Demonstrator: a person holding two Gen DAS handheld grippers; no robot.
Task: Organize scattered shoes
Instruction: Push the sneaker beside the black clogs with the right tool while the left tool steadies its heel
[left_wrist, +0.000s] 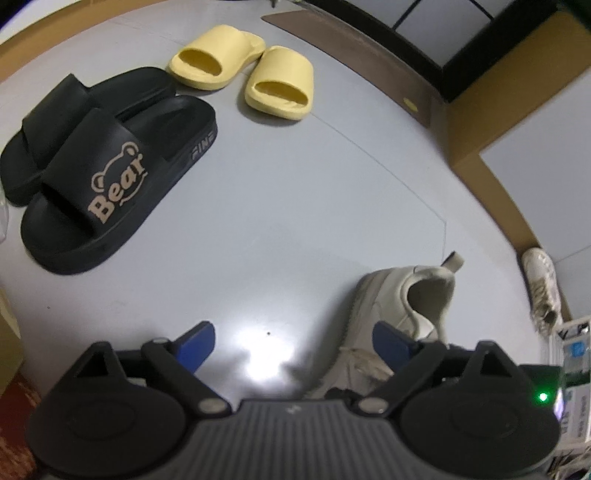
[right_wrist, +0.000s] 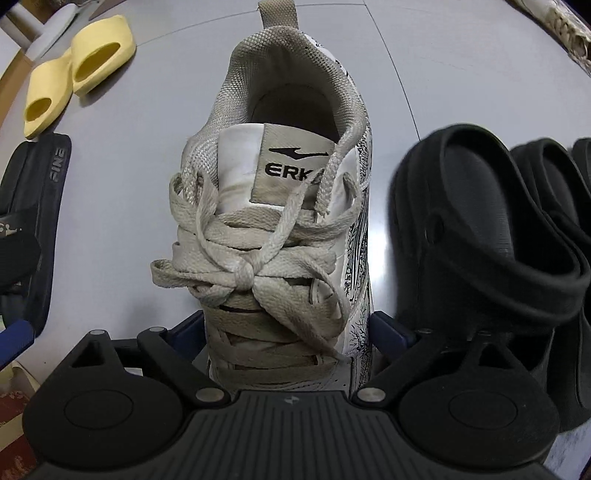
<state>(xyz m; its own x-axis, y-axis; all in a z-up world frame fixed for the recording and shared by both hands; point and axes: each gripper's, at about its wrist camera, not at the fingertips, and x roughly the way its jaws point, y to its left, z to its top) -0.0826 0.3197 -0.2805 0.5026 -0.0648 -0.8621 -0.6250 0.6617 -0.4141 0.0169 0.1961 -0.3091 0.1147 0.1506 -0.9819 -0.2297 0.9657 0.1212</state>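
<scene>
Seen from the right wrist view: right gripper (right_wrist: 288, 332) spread wide, blue fingertips (right_wrist: 388, 328) flanking the forefoot of a white sneaker (right_wrist: 280, 206). Hard to say whether the pads actually press the sides; apparently just beside them, no squeeze visible. Worn and greyed, that sneaker: beige laces knotted loosely over the tongue, a tab reading "ERK" with a dark swoosh mark, mesh collar lining, black scribbled print along one flank. Upright on its sole, long axis running straight away from the camera, toe tucked under the gripper body, heel and pull tab pointing far. Just beside it on the right, black clogs (right_wrist: 491, 236) with heel straps, close but apart. On the left edge, part of a black slide marked "FINE". Farther off at upper left, yellow slides (right_wrist: 79, 68) lying side by side.

Seen from the left wrist view: left gripper (left_wrist: 291, 345) also opened wide, nothing between the fingers, only bare grey floor (left_wrist: 295, 192) with a bright glare spot. Same white sneaker (left_wrist: 406, 310) just right of the right fingertip, heel away. Farther left, a pair of black slides (left_wrist: 110, 177), touching along their sides, "Bear" printed in tan on the nearer strap, toes toward the camera. Beyond, the yellow slides (left_wrist: 243, 70). Far right, by the wall, a second white sneaker (left_wrist: 543, 288), blurred.
</scene>
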